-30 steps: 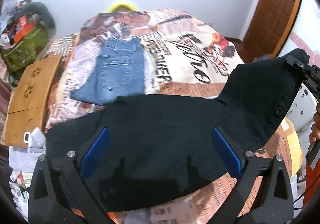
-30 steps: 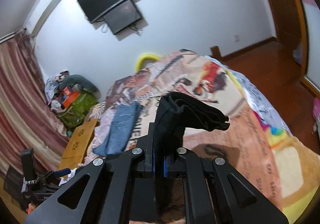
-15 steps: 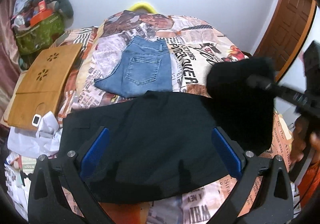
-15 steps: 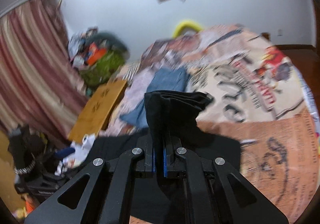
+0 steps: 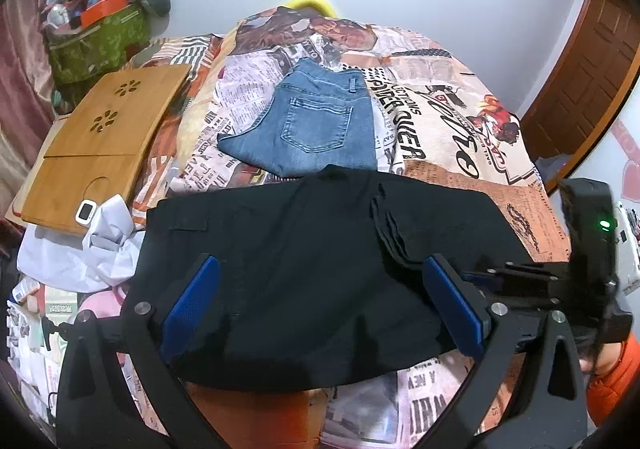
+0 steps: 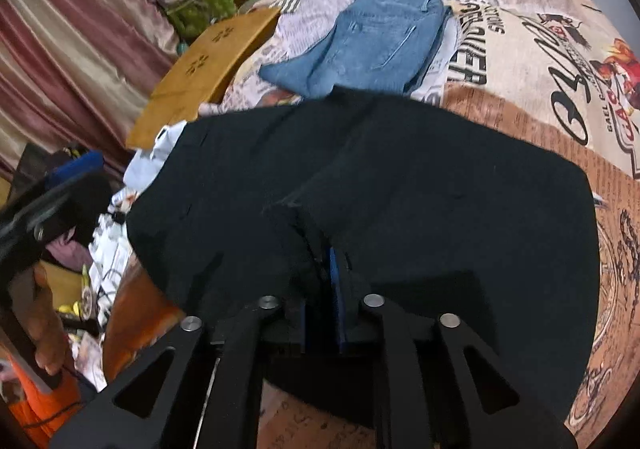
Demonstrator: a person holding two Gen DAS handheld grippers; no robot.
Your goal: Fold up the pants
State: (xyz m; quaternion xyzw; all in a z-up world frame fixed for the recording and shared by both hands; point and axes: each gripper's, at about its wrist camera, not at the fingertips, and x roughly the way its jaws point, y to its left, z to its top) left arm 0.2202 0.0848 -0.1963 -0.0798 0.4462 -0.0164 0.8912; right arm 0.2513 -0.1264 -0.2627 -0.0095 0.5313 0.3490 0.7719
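The black fabric pants (image 5: 304, 273) lie spread across the near part of the newspaper-print bedspread (image 5: 452, 121), just below the folded blue denim jeans (image 5: 316, 125). The left gripper (image 5: 324, 305) hangs over them with jaws spread wide, nothing between. The right gripper (image 6: 322, 285) has its jaws opening, a folded black edge between the blue pads; whether they press on it is hard to make out, dark against dark. Its body is cut off at the left view's right edge.
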